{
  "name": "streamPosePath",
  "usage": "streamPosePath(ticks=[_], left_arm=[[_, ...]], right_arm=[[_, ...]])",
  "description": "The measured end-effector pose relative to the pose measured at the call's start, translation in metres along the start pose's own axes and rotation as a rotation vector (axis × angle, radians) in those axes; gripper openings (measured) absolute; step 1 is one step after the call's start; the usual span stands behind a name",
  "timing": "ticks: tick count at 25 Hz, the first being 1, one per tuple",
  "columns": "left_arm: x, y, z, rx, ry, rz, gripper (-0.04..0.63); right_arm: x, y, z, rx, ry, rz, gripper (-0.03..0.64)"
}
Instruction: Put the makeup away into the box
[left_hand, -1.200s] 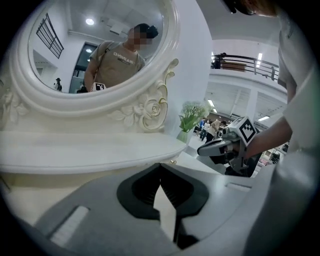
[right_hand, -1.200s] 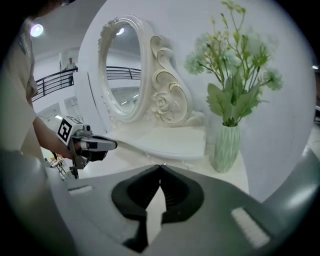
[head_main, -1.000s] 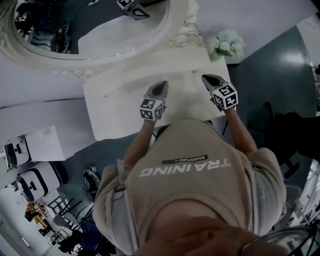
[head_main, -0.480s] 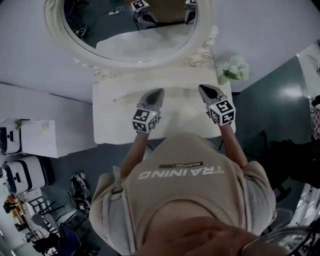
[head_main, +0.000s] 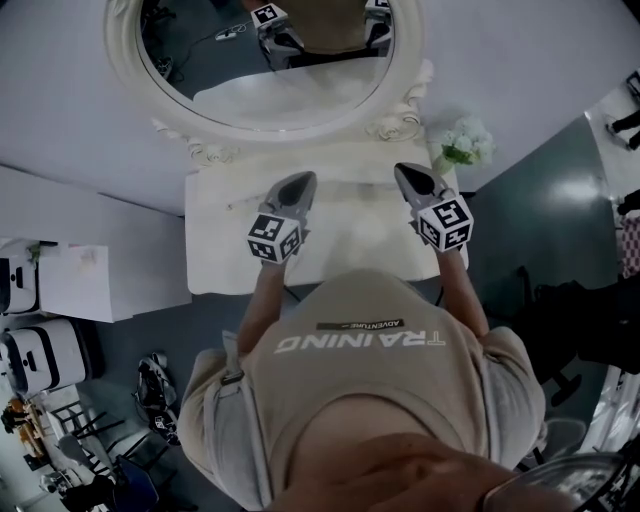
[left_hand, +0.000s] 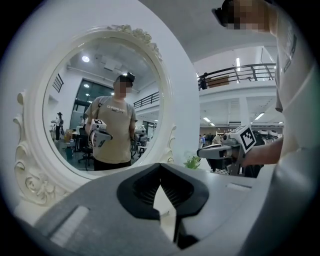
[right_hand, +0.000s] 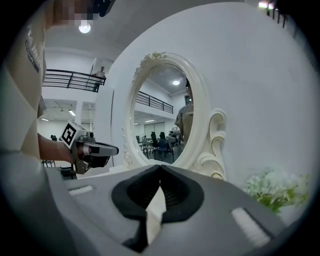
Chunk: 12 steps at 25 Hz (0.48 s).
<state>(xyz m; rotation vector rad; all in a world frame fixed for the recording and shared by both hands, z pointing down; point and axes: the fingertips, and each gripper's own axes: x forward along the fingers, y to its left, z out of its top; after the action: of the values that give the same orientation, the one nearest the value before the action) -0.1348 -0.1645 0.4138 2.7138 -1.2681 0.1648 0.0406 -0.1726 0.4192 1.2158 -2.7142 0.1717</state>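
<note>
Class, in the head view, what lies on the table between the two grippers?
Nothing: the head view shows only bare white table between the left gripper and the right gripper. Both are shut and empty.

Beige T-shirt (head_main: 380, 400) with white lettering (head_main: 360, 341)

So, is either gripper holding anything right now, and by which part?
Nothing is held. The left gripper and the right gripper are both shut, fingertips together, with nothing between them.
</note>
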Motion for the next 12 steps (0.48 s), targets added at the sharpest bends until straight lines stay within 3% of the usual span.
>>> streamPosePath(ticks=[12], left_arm=[[-0.004, -0.008, 0.026, 0.090, -0.054, 0.040, 0.006]], right_arm=[[-0.002, 0.008, 0.032, -0.084, -0.085, -0.047, 0.004]])
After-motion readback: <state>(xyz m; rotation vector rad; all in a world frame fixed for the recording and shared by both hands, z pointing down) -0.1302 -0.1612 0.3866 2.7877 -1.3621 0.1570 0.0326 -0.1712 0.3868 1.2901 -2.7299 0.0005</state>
